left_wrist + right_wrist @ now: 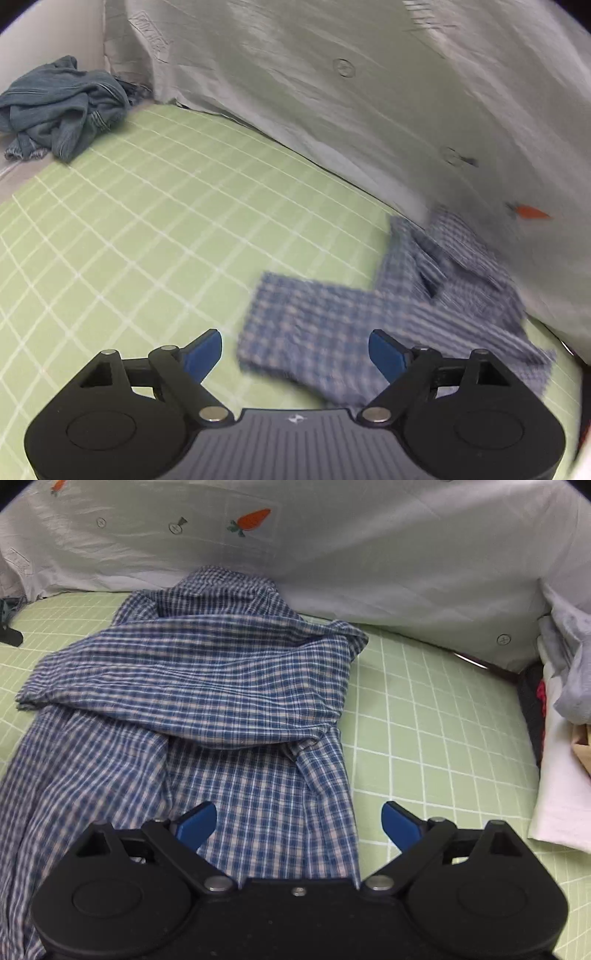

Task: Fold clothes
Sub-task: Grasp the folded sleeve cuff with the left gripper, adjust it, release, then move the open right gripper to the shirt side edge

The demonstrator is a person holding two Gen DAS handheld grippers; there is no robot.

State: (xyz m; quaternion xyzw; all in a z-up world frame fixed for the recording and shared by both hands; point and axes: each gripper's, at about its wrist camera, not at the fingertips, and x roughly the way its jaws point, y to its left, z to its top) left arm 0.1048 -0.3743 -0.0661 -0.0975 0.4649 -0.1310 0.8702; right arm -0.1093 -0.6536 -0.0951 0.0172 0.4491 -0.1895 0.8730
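A blue and white checked shirt (207, 686) lies spread on the green checked sheet (424, 716), with one sleeve folded across its body. In the left wrist view the same shirt (332, 325) appears blurred at the lower right, one sleeve end reaching toward the camera. My left gripper (295, 354) is open above that sleeve end, its blue pads not touching the cloth. My right gripper (299, 825) hovers open over the shirt's lower part with nothing pinched between its fingers.
A crumpled blue-grey garment (62, 107) sits at the far left edge of the bed. A white sheet with carrot prints (332, 554) rises behind the shirt. A pile of white and grey clothes (565, 738) lies at the right.
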